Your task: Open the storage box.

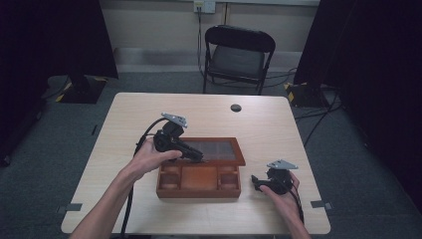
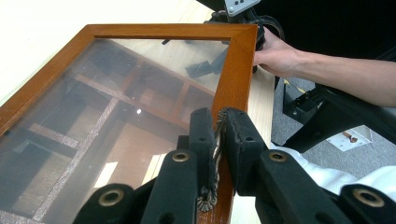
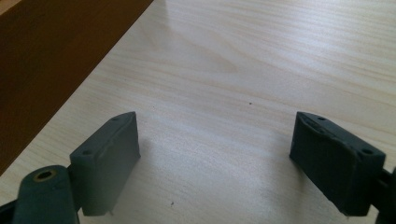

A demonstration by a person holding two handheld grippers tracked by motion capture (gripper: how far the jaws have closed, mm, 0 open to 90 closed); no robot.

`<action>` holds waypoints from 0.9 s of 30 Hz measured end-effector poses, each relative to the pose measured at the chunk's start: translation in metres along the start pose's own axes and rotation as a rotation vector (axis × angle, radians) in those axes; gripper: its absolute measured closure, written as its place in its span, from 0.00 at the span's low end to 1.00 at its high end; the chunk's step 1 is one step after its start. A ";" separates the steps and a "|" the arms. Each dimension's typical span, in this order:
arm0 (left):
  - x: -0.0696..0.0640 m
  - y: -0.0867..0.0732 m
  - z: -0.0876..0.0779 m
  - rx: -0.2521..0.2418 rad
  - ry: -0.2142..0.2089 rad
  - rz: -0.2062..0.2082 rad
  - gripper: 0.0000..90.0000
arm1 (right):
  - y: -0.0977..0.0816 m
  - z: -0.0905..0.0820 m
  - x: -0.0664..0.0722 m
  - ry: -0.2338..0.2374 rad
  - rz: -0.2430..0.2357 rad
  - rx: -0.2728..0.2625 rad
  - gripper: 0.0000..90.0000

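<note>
Lid clasp [image 2: 215,154] | clamped between left gripper [image 2: 217,135] jaws | lid [image 2: 140,93] raised

Words: none can be read on any thing here.
Numbers: none can be read.
Brands and signs: none can be read.
Wooden box [image 1: 198,183]: no writing on its sides or on the glass lid [image 2: 116,107].
Bench [image 1: 268,124]: plain wood, no label.
</note>
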State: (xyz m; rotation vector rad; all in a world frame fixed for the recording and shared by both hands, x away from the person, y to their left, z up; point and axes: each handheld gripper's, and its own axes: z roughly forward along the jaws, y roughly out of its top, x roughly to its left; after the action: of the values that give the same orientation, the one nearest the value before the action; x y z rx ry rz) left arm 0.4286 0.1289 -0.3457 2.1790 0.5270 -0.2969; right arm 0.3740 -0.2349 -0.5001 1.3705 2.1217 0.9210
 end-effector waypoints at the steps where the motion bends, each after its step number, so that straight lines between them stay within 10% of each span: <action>1: 0.001 0.001 -0.001 -0.003 -0.006 0.000 0.90 | 0.000 0.000 0.000 0.000 0.000 0.000 0.16; 27: 0.008 0.016 -0.009 0.003 -0.020 -0.027 0.90 | 0.000 0.000 0.000 0.000 0.001 0.000 0.16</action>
State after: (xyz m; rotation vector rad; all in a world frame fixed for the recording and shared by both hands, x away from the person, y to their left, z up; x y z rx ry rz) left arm 0.4431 0.1295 -0.3317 2.1713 0.5457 -0.3334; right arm 0.3740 -0.2348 -0.5001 1.3714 2.1217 0.9216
